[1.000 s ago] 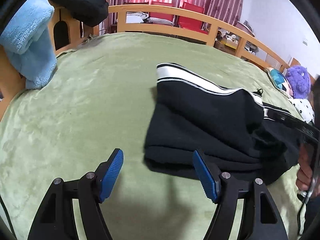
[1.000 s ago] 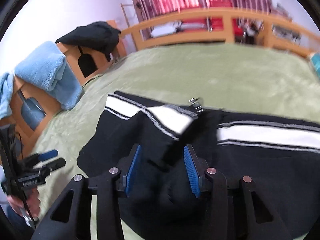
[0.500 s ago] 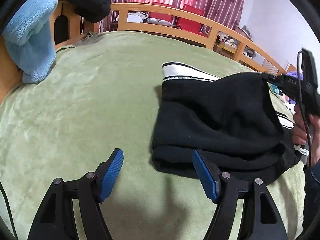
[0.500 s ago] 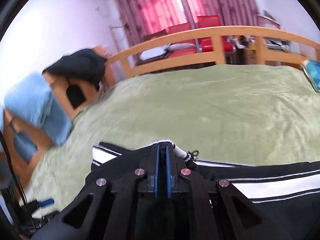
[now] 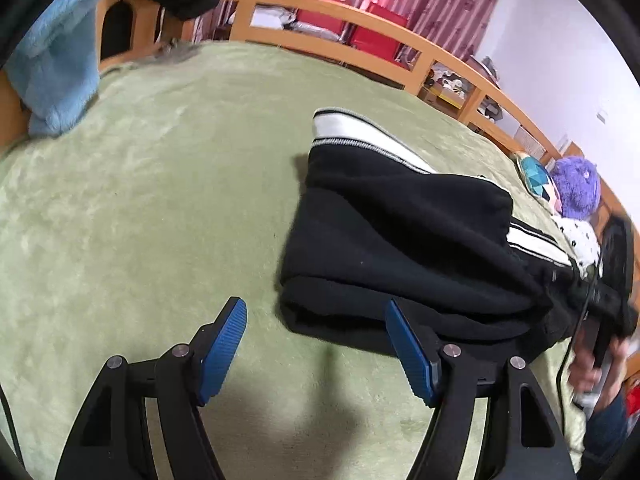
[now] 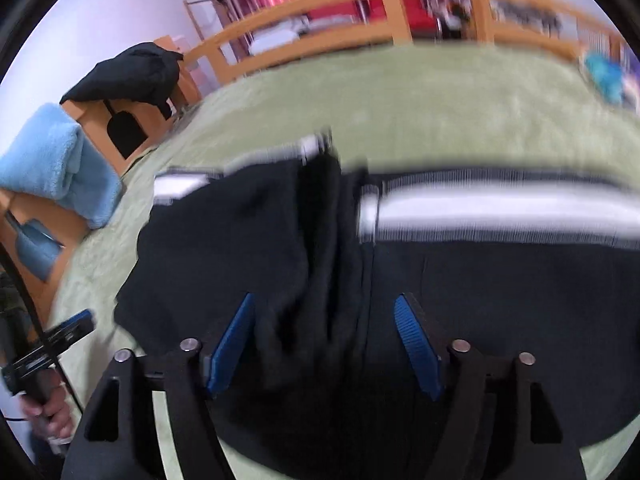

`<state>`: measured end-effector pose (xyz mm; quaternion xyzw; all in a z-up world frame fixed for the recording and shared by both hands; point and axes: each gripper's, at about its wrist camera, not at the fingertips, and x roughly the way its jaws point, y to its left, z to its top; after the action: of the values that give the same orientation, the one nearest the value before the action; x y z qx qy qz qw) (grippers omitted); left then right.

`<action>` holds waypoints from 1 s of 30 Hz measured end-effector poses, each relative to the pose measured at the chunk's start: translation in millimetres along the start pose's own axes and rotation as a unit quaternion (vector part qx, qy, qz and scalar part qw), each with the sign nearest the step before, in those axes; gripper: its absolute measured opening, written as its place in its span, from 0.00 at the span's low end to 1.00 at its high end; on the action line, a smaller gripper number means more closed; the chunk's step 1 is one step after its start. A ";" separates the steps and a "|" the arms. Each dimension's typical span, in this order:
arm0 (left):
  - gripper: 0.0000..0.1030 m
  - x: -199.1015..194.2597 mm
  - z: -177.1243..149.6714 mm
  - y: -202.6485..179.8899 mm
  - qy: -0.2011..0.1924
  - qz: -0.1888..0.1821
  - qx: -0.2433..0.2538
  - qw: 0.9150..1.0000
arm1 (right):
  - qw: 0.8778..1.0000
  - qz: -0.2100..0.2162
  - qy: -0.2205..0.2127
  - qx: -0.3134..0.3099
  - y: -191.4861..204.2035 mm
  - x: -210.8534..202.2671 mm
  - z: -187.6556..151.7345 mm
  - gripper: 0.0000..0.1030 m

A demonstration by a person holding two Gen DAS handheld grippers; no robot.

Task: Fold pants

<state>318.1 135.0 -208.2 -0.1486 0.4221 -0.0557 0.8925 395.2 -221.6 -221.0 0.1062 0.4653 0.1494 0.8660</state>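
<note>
Black pants (image 5: 400,248) with white side stripes lie folded over on the green bed cover (image 5: 160,208). My left gripper (image 5: 316,340) is open and empty just in front of the fold's near left corner. My right gripper (image 6: 324,340) is open, hovering over the black cloth (image 6: 248,240) with nothing between the pads. The right wrist view is blurred by motion. The white stripe (image 6: 480,212) runs across the far side. The right gripper also shows at the right edge of the left wrist view (image 5: 608,292).
A wooden bed rail (image 5: 360,12) runs along the far side. A light blue towel (image 5: 56,68) hangs at the left, with a dark garment (image 6: 128,76) above it. A purple plush toy (image 5: 576,188) and patterned cushion sit at the far right.
My right gripper was shut on the lifted pants edge half a second ago; it has let go, opened and dropped back low. The pants flap now lies flat. The left gripper barely moved.
</note>
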 end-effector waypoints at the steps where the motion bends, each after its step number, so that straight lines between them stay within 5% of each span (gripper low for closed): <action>1: 0.68 1.6 0.4 1.1 0.003 -0.003 -0.004 1.000 | 1.000 0.006 0.010 0.012 -4.1 6.4 -6.9 0.70; 7: 0.68 -0.6 6.6 4.5 -0.008 -0.002 -0.013 1.000 | 0.999 0.044 0.014 0.027 8.3 16.1 -22.2 0.67; 8: 0.68 -0.3 7.0 5.0 -0.009 -0.004 -0.017 1.000 | 0.999 0.043 0.010 0.027 11.6 15.6 -21.1 0.56; 9: 0.68 0.3 7.0 5.1 -0.008 -0.007 -0.019 1.000 | 0.999 0.039 0.010 0.026 14.6 16.5 -20.0 0.35; 12: 0.68 2.9 6.0 4.1 -0.001 -0.013 -0.023 1.000 | 1.000 0.028 0.009 0.007 24.7 19.0 -20.0 0.23; 16: 0.68 -8.5 5.7 2.4 -0.017 -0.026 -0.020 0.999 | 0.996 0.076 -0.035 0.039 26.0 -33.4 -14.4 0.21; 19: 0.68 -14.4 8.4 1.3 -0.024 -0.029 -0.018 0.999 | 0.995 0.055 -0.080 0.037 26.9 -76.1 -21.1 0.21; 25: 0.68 -9.7 7.7 1.9 -0.007 -0.048 -0.031 0.998 | 0.999 -0.021 0.041 0.022 -6.0 -16.2 -57.2 0.32; 27: 0.68 -8.8 8.5 -0.2 -0.007 -0.041 -0.021 0.999 | 0.999 -0.045 0.008 -0.009 1.6 -34.2 -56.2 0.45; 30: 0.68 -2.2 7.7 -0.5 0.001 -0.041 -0.025 0.999 | 0.994 -0.065 -0.060 -0.058 26.9 -66.8 -37.3 0.50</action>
<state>322.6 136.7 -201.8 -0.1876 0.4177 -0.0818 0.8852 324.8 -218.8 -180.9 0.0337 0.4085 0.1125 0.9052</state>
